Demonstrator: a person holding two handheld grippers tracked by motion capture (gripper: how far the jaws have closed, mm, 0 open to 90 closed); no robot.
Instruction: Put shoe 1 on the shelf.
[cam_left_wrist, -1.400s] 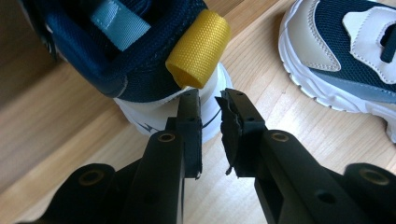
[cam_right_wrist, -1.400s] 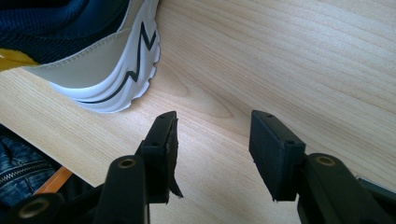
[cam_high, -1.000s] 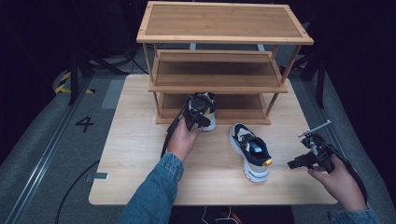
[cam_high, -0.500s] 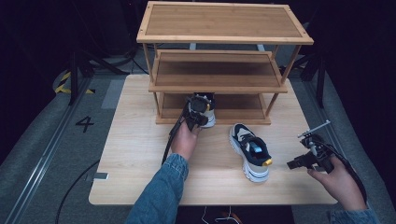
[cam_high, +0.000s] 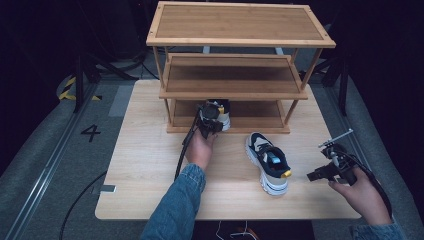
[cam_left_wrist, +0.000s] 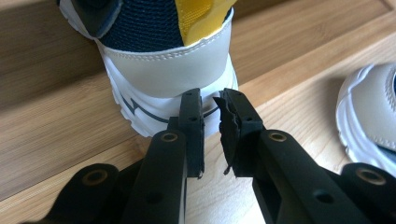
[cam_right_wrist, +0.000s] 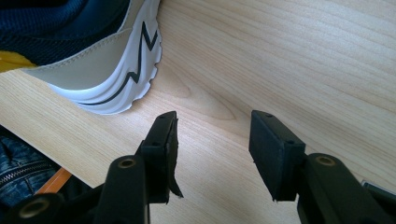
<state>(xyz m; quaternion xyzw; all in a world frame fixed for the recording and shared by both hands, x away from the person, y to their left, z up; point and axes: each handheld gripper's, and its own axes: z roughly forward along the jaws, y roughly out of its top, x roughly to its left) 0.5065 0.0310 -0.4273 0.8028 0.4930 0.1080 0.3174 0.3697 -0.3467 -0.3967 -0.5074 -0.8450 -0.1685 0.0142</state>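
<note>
Pushed the first shoe (cam_high: 221, 111) farther onto the rack's (cam_high: 240, 40) bottom shelf than a second ago; left gripper (cam_left_wrist: 211, 100) nearly closed on nothing, tips at its heel. Held right gripper (cam_right_wrist: 212, 126) open, near right, beside second shoe (cam_high: 267, 162). Probably halfway.

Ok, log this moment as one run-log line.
left gripper: nearly shut, at heel of shoe on bottom shelf | right gripper: open, empty, over table | second shoe: on table, apart from rack
</note>
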